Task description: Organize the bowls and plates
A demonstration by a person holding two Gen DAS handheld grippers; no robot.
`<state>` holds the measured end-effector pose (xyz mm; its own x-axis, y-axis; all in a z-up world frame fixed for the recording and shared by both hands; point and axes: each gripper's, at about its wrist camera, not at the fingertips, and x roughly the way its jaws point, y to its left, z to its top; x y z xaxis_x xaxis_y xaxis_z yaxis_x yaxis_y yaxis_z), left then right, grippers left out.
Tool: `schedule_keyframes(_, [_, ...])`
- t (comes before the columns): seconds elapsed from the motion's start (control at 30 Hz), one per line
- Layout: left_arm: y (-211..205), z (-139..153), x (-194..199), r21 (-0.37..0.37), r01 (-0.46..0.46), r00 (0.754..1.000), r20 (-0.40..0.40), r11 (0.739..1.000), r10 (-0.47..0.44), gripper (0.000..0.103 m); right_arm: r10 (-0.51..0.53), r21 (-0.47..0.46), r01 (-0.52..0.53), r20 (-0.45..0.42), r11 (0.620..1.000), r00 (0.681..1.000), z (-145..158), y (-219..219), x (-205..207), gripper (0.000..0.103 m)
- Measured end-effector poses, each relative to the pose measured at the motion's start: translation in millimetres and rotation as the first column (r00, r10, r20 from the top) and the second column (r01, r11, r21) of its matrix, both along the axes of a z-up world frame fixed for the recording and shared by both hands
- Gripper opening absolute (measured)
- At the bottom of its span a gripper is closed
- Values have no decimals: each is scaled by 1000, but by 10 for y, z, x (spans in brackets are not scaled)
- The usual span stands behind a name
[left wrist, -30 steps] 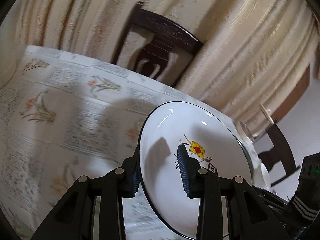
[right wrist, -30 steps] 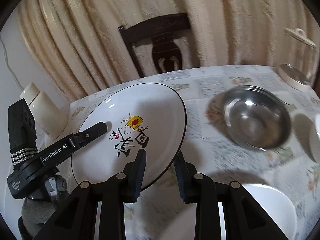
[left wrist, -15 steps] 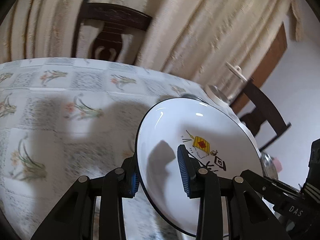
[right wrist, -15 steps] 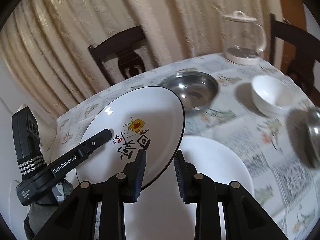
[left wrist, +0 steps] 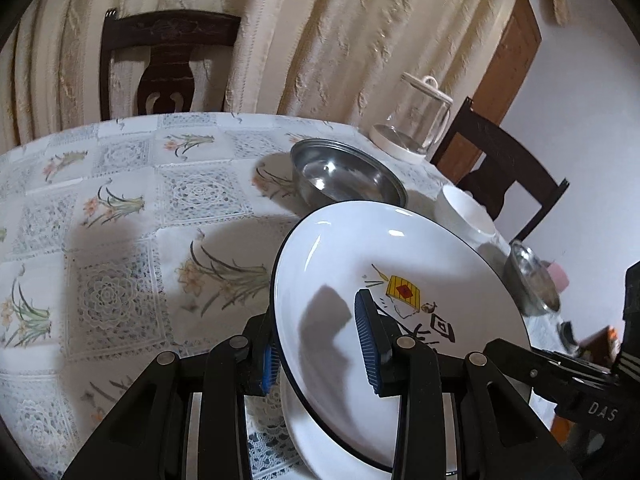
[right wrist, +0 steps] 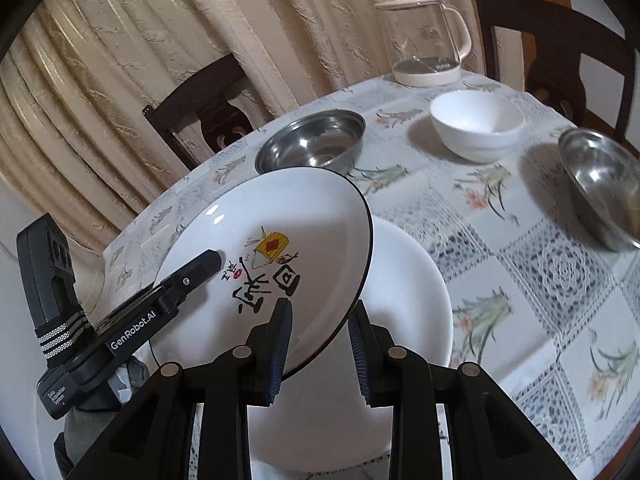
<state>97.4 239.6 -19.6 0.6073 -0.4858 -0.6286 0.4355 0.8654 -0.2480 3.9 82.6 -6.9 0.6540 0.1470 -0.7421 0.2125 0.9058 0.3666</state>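
A white plate with a black rim and a painted yellow motif point(left wrist: 400, 264) point(right wrist: 280, 220) hangs tilted above the table, held from both sides. My left gripper point(left wrist: 318, 346) is shut on its left rim, and its black finger point(right wrist: 192, 272) lies across the plate face in the right wrist view. My right gripper point(right wrist: 318, 346) is shut on the right rim; its body point(left wrist: 560, 368) shows at the lower right of the left wrist view. A plain white plate point(right wrist: 404, 288) lies on the tablecloth directly under the held plate's right part.
Beyond the plates stand a steel bowl point(right wrist: 316, 144) point(left wrist: 344, 176), a white bowl point(right wrist: 476, 124) point(left wrist: 464, 212) and a second steel bowl point(right wrist: 604, 184) point(left wrist: 528, 280). A glass jug point(right wrist: 424, 40) stands near the table's far edge. Dark chairs point(left wrist: 168, 64) stand around the table.
Both grippers have carried the painted plate to the right across the table. It now hangs over the plain white plate, and the bowls and jug have come into view.
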Motion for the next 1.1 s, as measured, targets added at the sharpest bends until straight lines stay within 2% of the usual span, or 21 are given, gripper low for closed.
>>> schedule_keyframes(0.73, [-251, -252, -123, 82, 75, 997, -38, 994, -73, 35, -59, 37, 61, -44, 997, 997, -244, -167, -257, 31])
schedule_keyframes(1.0, [-280, -281, -121, 89, 90, 995, -49, 992, -86, 35, -62, 16, 63, -42, 998, 997, -250, -147, -280, 31])
schedule_keyframes(1.03, [-279, -285, -120, 87, 91, 995, -55, 992, -87, 35, -63, 14, 64, -42, 998, 997, -248, -147, -287, 31])
schedule_keyframes(1.1, [-282, -284, -113, 73, 101, 993, -69, 992, -96, 42, -63, 9, 64, -43, 998, 997, -246, -146, -300, 31])
